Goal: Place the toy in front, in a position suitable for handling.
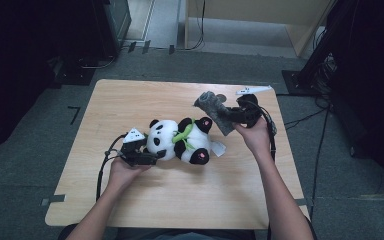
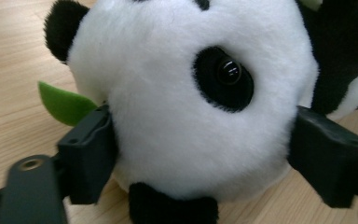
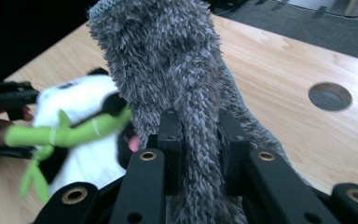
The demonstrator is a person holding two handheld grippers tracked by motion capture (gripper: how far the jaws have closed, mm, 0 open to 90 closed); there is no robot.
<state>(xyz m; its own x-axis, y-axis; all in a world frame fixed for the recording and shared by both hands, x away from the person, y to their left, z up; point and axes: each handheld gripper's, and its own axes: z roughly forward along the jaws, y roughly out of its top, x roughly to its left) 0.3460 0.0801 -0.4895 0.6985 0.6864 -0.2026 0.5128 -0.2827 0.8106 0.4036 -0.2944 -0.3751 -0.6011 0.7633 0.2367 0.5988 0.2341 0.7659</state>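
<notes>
A plush panda [image 1: 180, 141] lies on its side near the middle of the light wooden surface [image 1: 180, 200], its white head toward the person's left and a green leaf at its neck. The left gripper [image 1: 147, 159] sits low at that head; in the left gripper view its fingers [image 2: 86, 149] stand wide on either side of the panda's white face [image 2: 186, 102], close against the fur, and whether they press on it cannot be told, so the head sits between spread fingers rather than in a clear grip. The right gripper [image 1: 232, 117] is raised above the far right part of the surface, and its fingers [image 3: 170, 140] are clamped tight on a shaggy grey cloth [image 3: 168, 60], which stands up from between them and hangs clear of the wood. In the high view that grey cloth [image 1: 214, 111] juts out toward the panda's feet, just beside them. A round hole [image 3: 330, 96] is cut into the surface behind the cloth.
</notes>
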